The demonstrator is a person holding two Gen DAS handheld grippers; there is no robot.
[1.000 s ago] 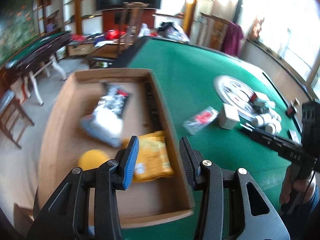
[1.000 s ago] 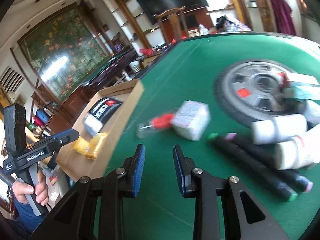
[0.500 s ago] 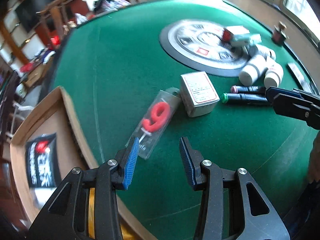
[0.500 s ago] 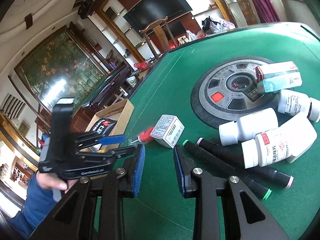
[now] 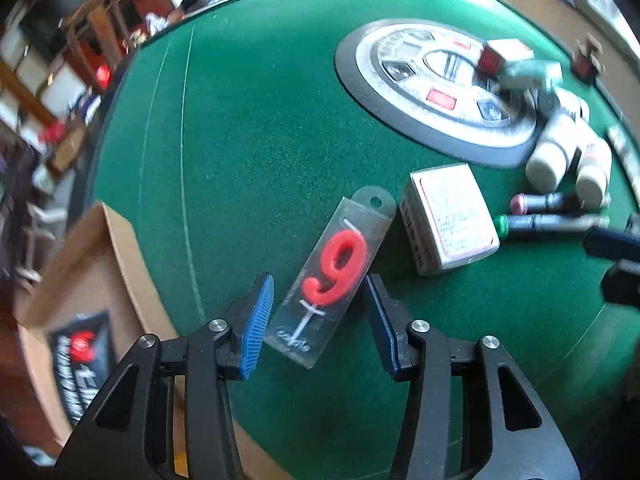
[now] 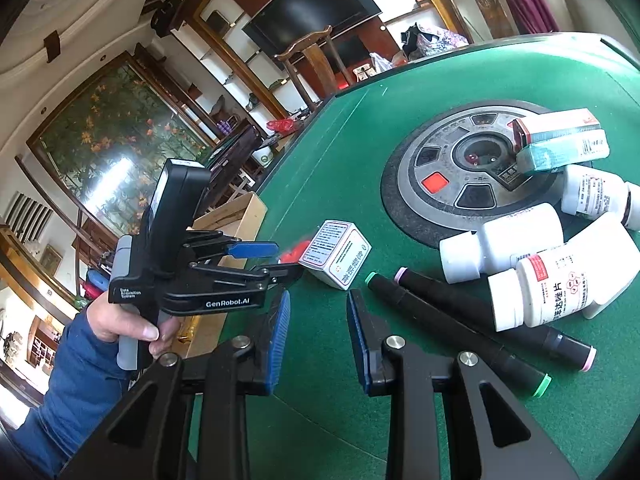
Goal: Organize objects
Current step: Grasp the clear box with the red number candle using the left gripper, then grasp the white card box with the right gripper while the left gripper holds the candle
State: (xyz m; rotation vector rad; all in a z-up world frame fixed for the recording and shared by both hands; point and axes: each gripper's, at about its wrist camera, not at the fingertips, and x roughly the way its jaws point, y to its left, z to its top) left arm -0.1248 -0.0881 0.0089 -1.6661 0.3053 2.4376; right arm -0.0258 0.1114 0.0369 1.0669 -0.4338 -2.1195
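Observation:
A red number-9 candle in a clear packet (image 5: 334,276) lies flat on the green table. My left gripper (image 5: 318,314) is open, its two blue-padded jaws on either side of the packet's near end, not closed on it. In the right wrist view the left gripper (image 6: 276,258) hovers over the candle (image 6: 294,254), which it mostly hides. A small white box (image 5: 450,222) lies just right of the packet and also shows in the right wrist view (image 6: 336,258). My right gripper (image 6: 316,336) is open and empty above bare felt, near two black markers (image 6: 460,318).
A cardboard box (image 5: 86,256) stands off the table's left edge with a black packet (image 5: 82,360) inside. White pill bottles (image 6: 560,276), carton boxes (image 6: 564,140) and a round grey centre panel (image 6: 464,172) lie to the right. The right gripper's tips (image 5: 616,256) reach in at the right edge.
My left gripper has swung from over the cardboard box to the table and come down around the candle packet. The right gripper has pulled back slightly; both stay open.

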